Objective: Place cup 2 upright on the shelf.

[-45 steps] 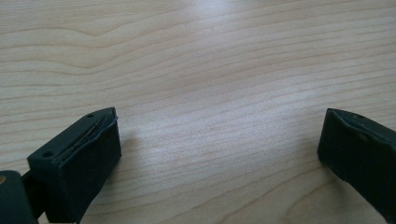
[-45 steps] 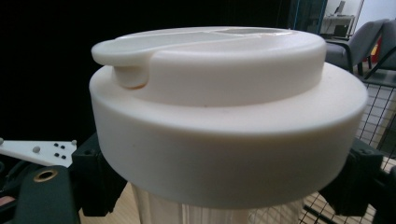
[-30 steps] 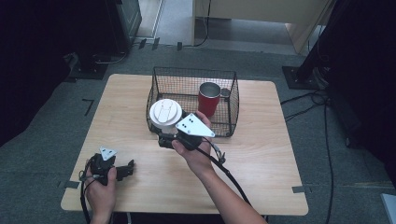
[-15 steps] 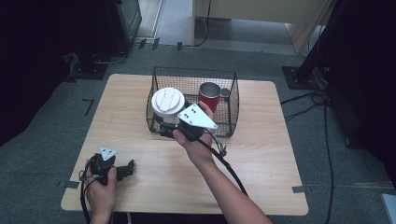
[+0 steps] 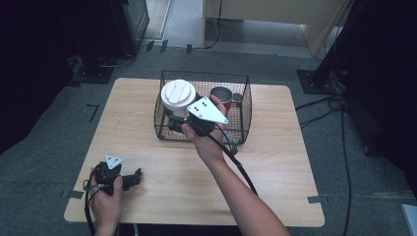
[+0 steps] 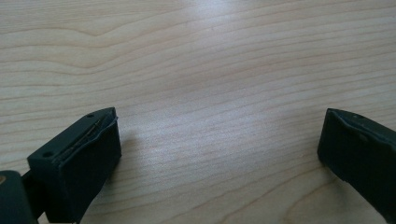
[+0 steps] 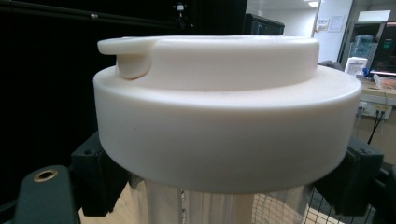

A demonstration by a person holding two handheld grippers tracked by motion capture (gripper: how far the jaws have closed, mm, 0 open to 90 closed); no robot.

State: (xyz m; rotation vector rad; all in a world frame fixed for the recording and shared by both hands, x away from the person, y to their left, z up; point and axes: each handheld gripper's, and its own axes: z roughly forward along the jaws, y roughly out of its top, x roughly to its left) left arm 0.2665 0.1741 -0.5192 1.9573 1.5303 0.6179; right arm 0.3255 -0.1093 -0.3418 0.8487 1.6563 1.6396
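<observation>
With the right hand-held gripper (image 5: 173, 118) clamped just below the white lid (image 7: 224, 112) of the steel tumbler (image 5: 178, 98), held above the wire basket (image 5: 241, 105) beside the red cup (image 5: 222, 95), the smooth wall may slip or snag the rim; the left hand-held gripper (image 6: 217, 154) rests wide open, empty, on the tabletop (image 5: 275, 162).
</observation>
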